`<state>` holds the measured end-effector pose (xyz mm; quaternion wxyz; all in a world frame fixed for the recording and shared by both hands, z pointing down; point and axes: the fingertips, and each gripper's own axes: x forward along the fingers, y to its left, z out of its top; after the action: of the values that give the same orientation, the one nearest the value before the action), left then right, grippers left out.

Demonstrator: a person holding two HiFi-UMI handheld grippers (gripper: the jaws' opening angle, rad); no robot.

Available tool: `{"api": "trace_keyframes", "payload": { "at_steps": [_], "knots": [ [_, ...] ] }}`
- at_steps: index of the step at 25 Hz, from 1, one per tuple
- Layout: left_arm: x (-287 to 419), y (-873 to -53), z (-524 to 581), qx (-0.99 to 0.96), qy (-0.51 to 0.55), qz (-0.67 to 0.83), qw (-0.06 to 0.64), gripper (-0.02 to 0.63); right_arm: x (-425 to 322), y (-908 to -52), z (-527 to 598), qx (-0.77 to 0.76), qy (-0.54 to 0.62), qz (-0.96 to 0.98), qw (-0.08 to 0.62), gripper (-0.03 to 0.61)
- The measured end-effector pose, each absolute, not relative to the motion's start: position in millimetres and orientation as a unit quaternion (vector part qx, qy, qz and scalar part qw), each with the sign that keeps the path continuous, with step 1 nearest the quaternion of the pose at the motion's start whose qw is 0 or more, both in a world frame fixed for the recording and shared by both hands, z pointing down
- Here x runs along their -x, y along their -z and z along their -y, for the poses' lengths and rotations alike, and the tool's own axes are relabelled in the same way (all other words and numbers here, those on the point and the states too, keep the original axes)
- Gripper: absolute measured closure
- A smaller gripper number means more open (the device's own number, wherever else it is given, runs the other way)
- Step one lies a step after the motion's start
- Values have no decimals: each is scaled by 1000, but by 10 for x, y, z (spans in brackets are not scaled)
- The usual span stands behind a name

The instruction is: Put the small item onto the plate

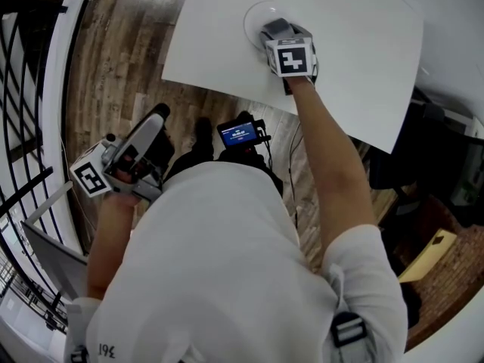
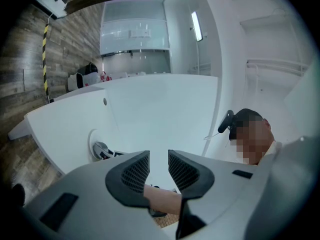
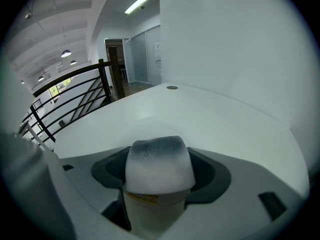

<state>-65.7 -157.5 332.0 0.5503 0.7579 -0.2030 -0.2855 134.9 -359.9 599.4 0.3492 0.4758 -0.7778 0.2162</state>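
R arm reaches out over the white worktop (image 1: 355, 51), and the right claw (image 1: 276, 30) sits above the round, pale plate (image 1: 255, 15) near the worktop's far edge. In the right gripper view the right claw (image 3: 159, 176) is clamped on the small item (image 3: 159, 166). It's a little upright pot w/ a frosted white cap, a pale body and a thin yellow-orange label strip just under the cap, and both dark jaw pads press its sides. The small item is thus held in the claw over the plate. Can't tell if its base touches the plate, since the claw and marker cube (image 1: 293, 57) cover that spot from above. The plate rim shows only faintly in front of the pot in the right gripper view. The left claw (image 1: 155, 123) hangs low at the person's L side, off the worktop and well apart from the plate, over the wood floor (image 1: 121, 66) and near a black railing (image 1: 23, 89). In the left gripper view the left claw (image 2: 159, 169) has its jaws a narrow gap apart w/ nothing gripped. Only the person's forearm (image 2: 162, 199) shows beyond the gap. That view also shows the plate (image 2: 94, 140) on the worktop (image 2: 160, 109) from the side.
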Motion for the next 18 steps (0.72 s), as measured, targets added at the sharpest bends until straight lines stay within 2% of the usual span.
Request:
{"api": "trace_keyframes", "payload": {
  "at_steps": [18],
  "knots": [
    [620,-3319,1516,-759,275,206,553,499,-1370,-6031,3645,-488,-225,778,325,253]
  ]
}}
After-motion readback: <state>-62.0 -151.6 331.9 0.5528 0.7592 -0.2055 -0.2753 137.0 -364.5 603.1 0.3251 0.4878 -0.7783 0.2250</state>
